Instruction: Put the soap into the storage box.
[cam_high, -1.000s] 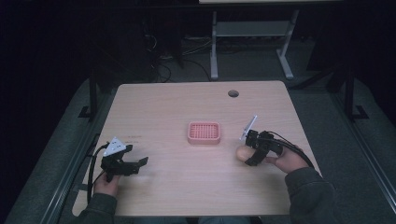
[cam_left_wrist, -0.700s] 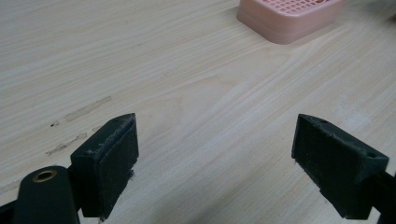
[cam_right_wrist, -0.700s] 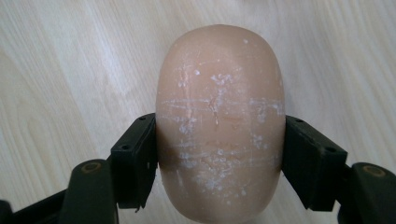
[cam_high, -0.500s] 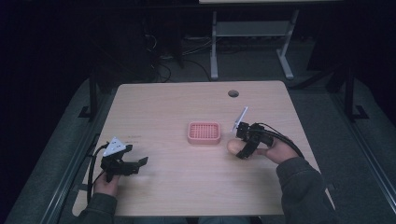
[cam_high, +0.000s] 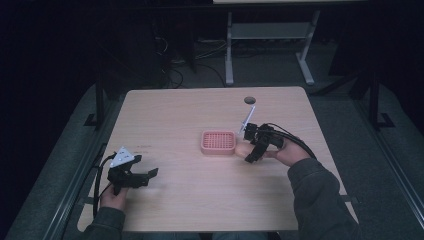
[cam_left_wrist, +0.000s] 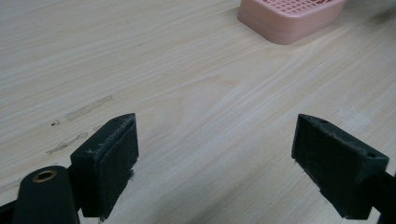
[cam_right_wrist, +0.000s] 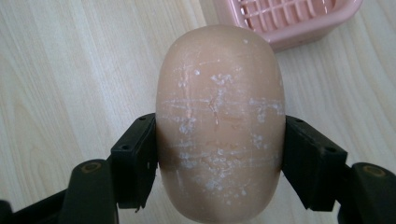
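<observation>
A pink slotted soap dish (cam_high: 218, 142) sits near the middle of the wooden table (cam_high: 190, 110). My right gripper (cam_high: 246, 151) is shut on a tan oval bar of soap (cam_right_wrist: 219, 121), held just above the table right beside the dish's (cam_right_wrist: 285, 18) right edge. The bar (cam_high: 243, 149) carries white scratches and flecks. My left gripper (cam_high: 150, 174) rests open over the table's front left, its pads (cam_left_wrist: 109, 158) wide apart with bare wood between them. The dish (cam_left_wrist: 289, 18) lies well ahead of it.
A round cable hole (cam_high: 249, 100) sits near the table's far edge. Beyond the table stands a metal frame (cam_high: 265, 45) on a dark floor with cables. Bare wood spreads around the dish and along the front.
My right gripper has carried the soap forward and to the left, from the right part of the table up to the dish's right edge. The left gripper has stayed put.
</observation>
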